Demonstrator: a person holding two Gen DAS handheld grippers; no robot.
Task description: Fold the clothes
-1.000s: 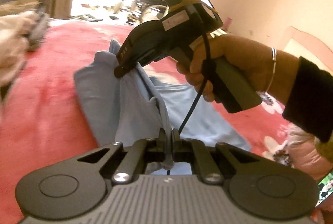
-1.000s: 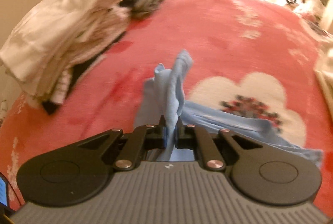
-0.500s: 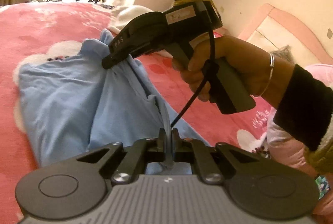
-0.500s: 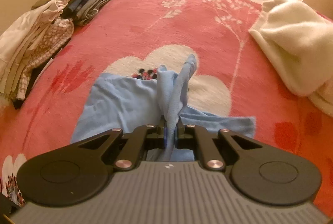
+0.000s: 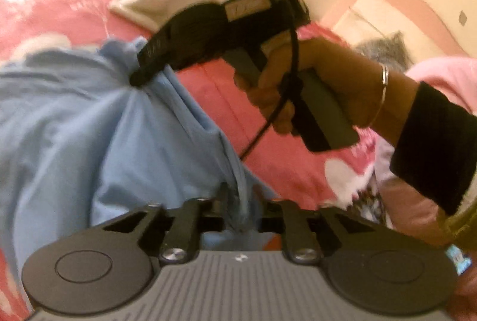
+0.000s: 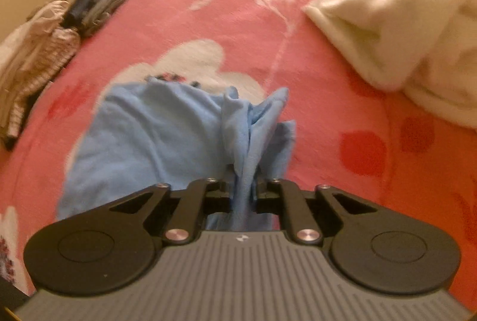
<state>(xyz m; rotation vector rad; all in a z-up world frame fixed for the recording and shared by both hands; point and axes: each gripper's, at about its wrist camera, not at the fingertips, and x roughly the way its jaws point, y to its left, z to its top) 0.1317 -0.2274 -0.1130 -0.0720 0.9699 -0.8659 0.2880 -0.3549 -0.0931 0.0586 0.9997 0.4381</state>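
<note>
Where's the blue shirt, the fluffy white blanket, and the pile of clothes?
blue shirt [image 6: 155, 136], right wrist view, flat middle.
white blanket [image 6: 396, 23], right wrist view, top fold.
pile of clothes [image 6: 44, 52], right wrist view, striped piece.

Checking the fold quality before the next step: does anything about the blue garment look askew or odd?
Yes. The blue garment is bunched into ridges where the right gripper and left gripper pinch it, so it lies wrinkled, not flat, on the pink blanket. No damage shows.
</note>
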